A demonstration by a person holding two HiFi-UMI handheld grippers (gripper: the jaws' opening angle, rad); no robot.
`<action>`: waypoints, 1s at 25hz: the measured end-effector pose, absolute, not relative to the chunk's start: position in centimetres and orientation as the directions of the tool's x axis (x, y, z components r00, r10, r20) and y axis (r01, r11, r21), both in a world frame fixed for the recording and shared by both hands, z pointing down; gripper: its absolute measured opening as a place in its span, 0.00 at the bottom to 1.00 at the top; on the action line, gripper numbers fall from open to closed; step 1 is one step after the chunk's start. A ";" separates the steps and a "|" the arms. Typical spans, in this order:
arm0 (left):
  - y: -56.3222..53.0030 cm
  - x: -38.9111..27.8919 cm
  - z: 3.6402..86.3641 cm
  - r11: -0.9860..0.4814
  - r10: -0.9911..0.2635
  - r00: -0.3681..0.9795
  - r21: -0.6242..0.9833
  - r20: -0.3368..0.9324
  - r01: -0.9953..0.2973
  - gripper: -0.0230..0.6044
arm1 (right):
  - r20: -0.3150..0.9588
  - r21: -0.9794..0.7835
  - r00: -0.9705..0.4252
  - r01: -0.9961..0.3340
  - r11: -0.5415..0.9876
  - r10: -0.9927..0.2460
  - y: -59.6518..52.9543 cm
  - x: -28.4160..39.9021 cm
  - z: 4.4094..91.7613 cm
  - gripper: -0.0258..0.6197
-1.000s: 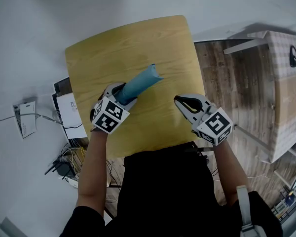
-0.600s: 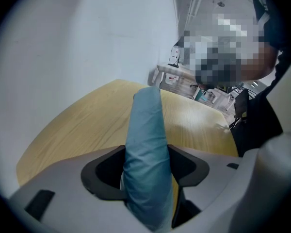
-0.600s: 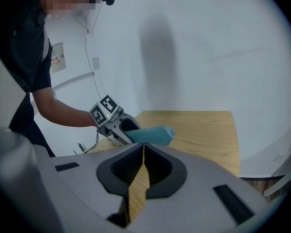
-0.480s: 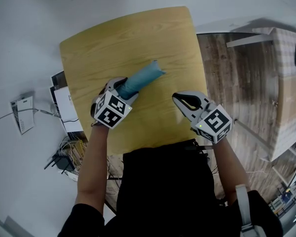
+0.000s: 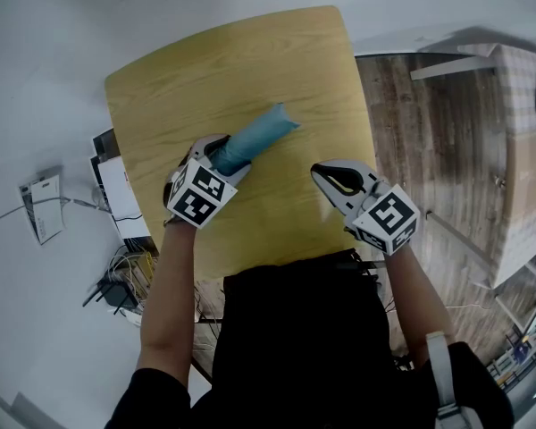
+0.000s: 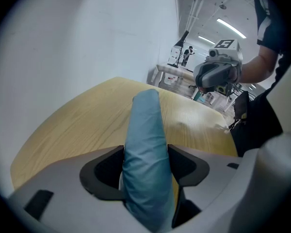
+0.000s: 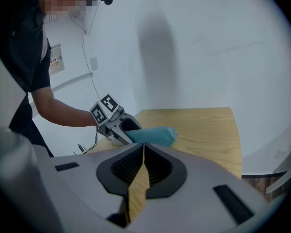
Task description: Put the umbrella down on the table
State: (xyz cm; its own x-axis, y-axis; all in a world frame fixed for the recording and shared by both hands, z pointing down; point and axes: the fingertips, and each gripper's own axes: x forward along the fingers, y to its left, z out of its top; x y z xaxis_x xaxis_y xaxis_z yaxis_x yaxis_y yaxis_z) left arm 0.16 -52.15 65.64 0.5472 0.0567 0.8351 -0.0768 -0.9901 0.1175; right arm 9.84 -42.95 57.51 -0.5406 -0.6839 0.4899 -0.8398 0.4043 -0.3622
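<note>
A folded light-blue umbrella (image 5: 255, 138) in its sleeve points up and right over the yellow wooden table (image 5: 188, 70). My left gripper (image 5: 216, 162) is shut on the umbrella's near end; the left gripper view has the umbrella (image 6: 145, 144) wedged between both jaws. Whether its far tip touches the tabletop I cannot tell. My right gripper (image 5: 332, 182) hovers over the table's right front part, shut with nothing between its jaws. From the right gripper view, the umbrella (image 7: 153, 135) and left gripper (image 7: 120, 128) lie ahead on the left.
The table's right edge (image 5: 362, 105) borders a wooden floor. Papers (image 5: 125, 199) and cables (image 5: 116, 284) lie on the floor to the table's left. A second table (image 5: 518, 123) stands at far right. My torso presses against the table's front edge.
The left gripper with the umbrella has shifted slightly up and left in view, along with the table as my head moved. The right gripper has barely moved.
</note>
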 end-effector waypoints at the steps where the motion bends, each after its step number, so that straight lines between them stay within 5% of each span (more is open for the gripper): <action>1: -52.1 0.2 65.7 -0.991 0.059 0.544 0.116 0.837 -0.072 0.50 | 0.490 -0.360 -0.541 -0.840 0.406 -0.684 -43.0 9.8 57.4 0.07; 10: -51.8 0.4 64.9 -0.996 0.065 0.530 0.091 0.846 -0.023 0.52 | 0.488 -0.323 -0.527 -0.850 0.416 -0.696 -42.9 9.7 56.0 0.07; 20: -53.2 -0.2 55.8 -0.988 -0.019 0.705 0.095 0.708 -0.122 0.51 | 0.457 -0.222 -0.494 -0.869 0.443 -0.740 -43.1 9.2 51.1 0.07; 25: -53.4 -1.7 50.2 -0.956 -0.074 0.854 0.208 0.515 -0.208 0.35 | 0.357 -0.187 -0.517 -0.856 0.482 -0.778 -43.9 8.6 45.9 0.07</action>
State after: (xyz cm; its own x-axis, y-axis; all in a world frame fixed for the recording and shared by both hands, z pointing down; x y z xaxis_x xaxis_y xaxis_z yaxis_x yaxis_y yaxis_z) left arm -1.68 -53.37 50.15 0.8543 -0.0738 0.5146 -0.2076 -0.9560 0.2075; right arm 8.63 -43.91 45.93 -0.5168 -0.7781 0.3571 -0.8557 0.4823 -0.1874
